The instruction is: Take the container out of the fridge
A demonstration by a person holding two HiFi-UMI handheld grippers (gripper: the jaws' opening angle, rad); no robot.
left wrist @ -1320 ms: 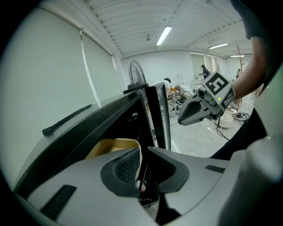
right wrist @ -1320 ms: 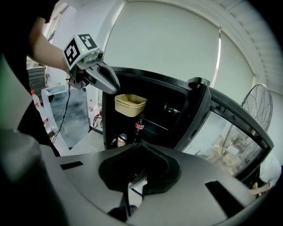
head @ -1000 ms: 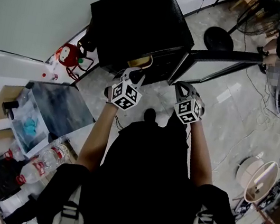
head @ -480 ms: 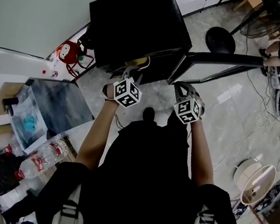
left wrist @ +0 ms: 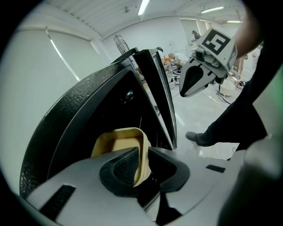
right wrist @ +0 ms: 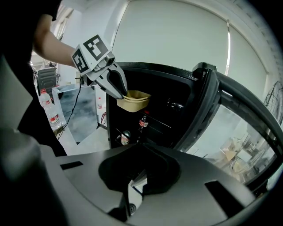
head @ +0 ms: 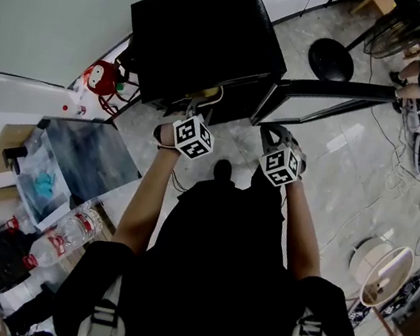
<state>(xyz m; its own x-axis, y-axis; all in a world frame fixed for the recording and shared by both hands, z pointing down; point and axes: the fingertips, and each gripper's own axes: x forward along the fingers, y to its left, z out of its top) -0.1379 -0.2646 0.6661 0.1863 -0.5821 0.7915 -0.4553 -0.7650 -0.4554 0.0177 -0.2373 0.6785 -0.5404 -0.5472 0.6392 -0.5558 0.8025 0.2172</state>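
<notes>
The black fridge (head: 209, 34) stands with its door (head: 328, 91) swung open to the right. A tan plastic container (head: 208, 94) hangs at the fridge opening, and my left gripper (head: 194, 114) is shut on its rim. In the left gripper view the container (left wrist: 117, 143) has its wall pinched between the pads of the left gripper (left wrist: 142, 165). The right gripper (head: 277, 140) hovers beside it in front of the door, shut and holding nothing. From the right gripper (right wrist: 139, 173) view, the left gripper (right wrist: 116, 86) holds the container (right wrist: 132, 100) just outside the fridge's dark interior.
A bottle (right wrist: 142, 121) and a can (right wrist: 125, 137) stand on lower shelves inside the fridge. A red toy (head: 103, 80) sits left of the fridge. A fan base (head: 331, 61) and cables lie on the floor to the right. A table (head: 83, 157) with bottles (head: 75, 228) is at left.
My left gripper has shifted slightly toward the fridge with the container still in its jaws. The right gripper has hardly moved.
</notes>
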